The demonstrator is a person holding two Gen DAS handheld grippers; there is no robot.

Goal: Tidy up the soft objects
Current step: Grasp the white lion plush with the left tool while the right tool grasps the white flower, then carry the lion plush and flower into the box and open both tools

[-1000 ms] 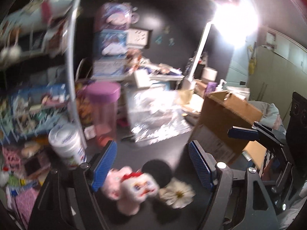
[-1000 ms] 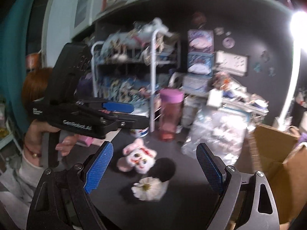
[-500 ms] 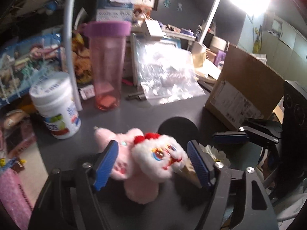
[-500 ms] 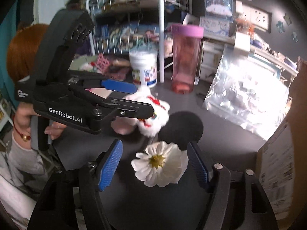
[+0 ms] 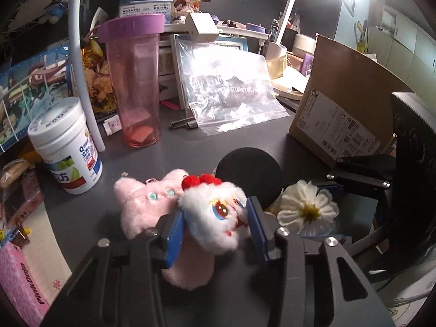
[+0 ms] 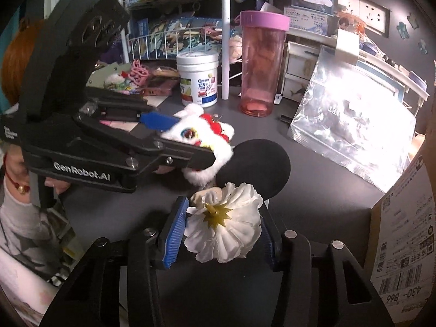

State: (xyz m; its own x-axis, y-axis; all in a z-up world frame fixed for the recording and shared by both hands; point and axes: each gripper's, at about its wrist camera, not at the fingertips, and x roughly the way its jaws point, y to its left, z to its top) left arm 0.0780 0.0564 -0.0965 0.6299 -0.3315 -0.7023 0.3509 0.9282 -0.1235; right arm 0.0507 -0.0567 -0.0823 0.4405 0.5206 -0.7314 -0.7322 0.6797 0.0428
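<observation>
**Both grippers down on the soft toys, jaws closing**

Both grippers have dropped from above the desk to the toys since a second ago, jaws narrowed from wide; left gripper is closing round the white lion plush, blue pads touching its fur on both sides; pink plush lies against the lion, just left of the pad; right gripper is closing on the white flower, petals pressed between its pads; black round pad sits on the grey desk just behind both toys; pink cup, white jar, plastic bag and cardboard box stand farther back; a person's hand grips the left handle.
</observation>
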